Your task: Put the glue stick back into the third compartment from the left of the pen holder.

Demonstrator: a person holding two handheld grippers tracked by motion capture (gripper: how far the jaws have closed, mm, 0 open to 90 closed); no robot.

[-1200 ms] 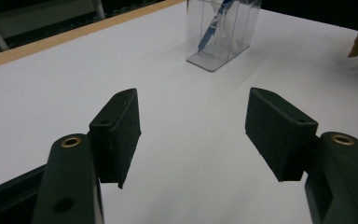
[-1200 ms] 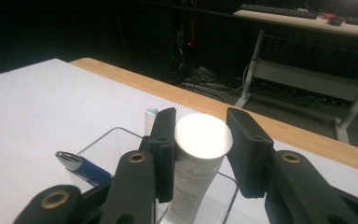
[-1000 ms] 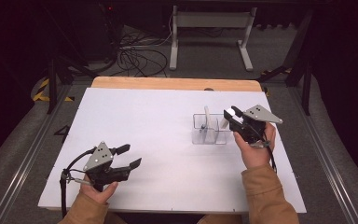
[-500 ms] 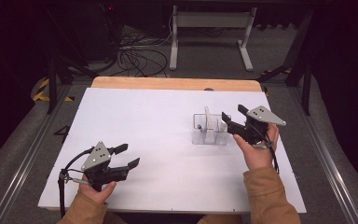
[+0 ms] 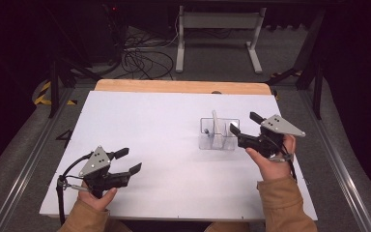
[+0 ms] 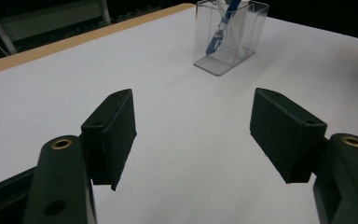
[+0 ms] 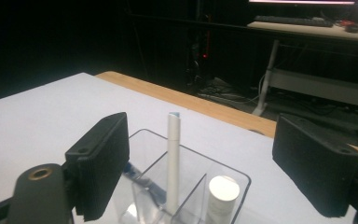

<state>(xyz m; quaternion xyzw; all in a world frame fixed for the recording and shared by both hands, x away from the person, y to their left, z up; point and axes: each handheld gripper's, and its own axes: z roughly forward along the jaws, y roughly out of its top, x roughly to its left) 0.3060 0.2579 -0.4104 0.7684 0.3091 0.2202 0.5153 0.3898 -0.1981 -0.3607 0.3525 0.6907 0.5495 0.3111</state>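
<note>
One clear plastic organizer (image 5: 218, 134) holds an upright white pen (image 7: 173, 161).

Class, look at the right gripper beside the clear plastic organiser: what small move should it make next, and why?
Probably draw the right gripper back, away from the clear plastic compartment organiser. Its jaws have just been opening and nothing sits between them; the white pen stands upright inside a compartment, apparently released. The left gripper waits open over the white table.
</note>
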